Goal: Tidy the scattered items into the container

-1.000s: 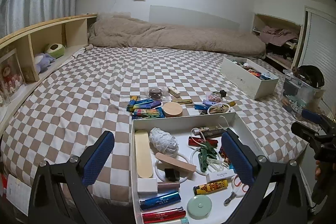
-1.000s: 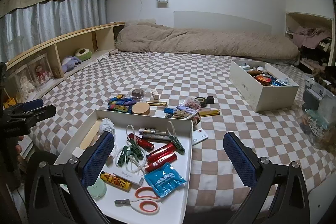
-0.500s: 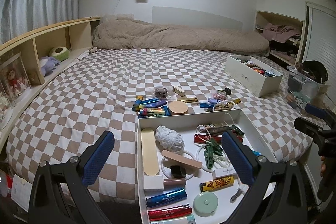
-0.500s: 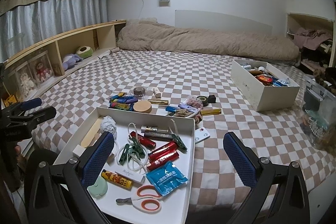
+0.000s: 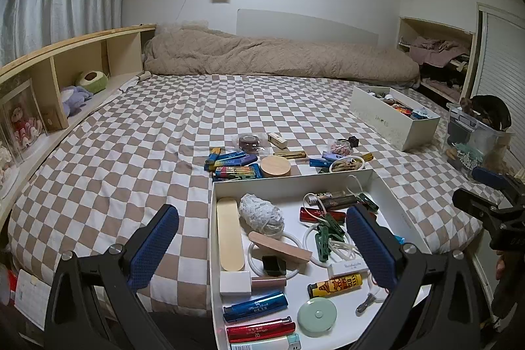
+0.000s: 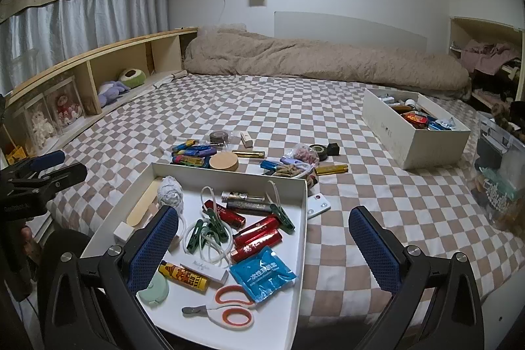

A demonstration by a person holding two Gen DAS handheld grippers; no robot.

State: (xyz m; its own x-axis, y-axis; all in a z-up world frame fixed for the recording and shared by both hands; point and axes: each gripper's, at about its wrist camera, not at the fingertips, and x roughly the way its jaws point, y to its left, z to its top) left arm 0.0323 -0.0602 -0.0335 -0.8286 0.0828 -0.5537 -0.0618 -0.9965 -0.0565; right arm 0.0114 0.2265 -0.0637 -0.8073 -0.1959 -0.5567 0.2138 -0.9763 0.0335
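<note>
A wide bed [image 6: 229,107] with a brown and white checked cover fills the room in front of you, with a beige duvet [image 6: 311,61] bunched along its far end. A wooden shelf [image 6: 98,68] holding soft toys runs down the left side under grey curtains.

At the near edge of the bed sits a shallow white tray [image 6: 300,238], the container, already loaded with a ball of white string [image 5: 259,214], green clothes pegs [image 6: 205,230], red tubes [image 6: 257,235], a blue sachet [image 6: 262,273], orange-handled scissors [image 6: 229,305] and other small things. A second white box [image 6: 423,140], deeper and also part full, stands well apart on the right side of the bed, near a clear plastic tub [image 5: 472,133] beyond the bed's edge.

The scattered items lie just behind the tray's far wall: a cluster of blue tubes [image 6: 193,151], a round wooden lid [image 6: 224,162], a roll of dark tape [image 6: 219,136], a gold tube [image 6: 331,168], a small bag of pink bits [image 6: 303,154] and a small black cube [image 6: 333,149]. A small white card [image 6: 316,204] rests on the cover touching the tray's right wall.

Your left hand-held gripper [image 5: 262,248] hovers low over the tray's left half, fingers spread wide, gripping nothing. Your right hand-held gripper [image 6: 262,248] hovers over the tray's right wall, fingers likewise wide apart and empty.
</note>
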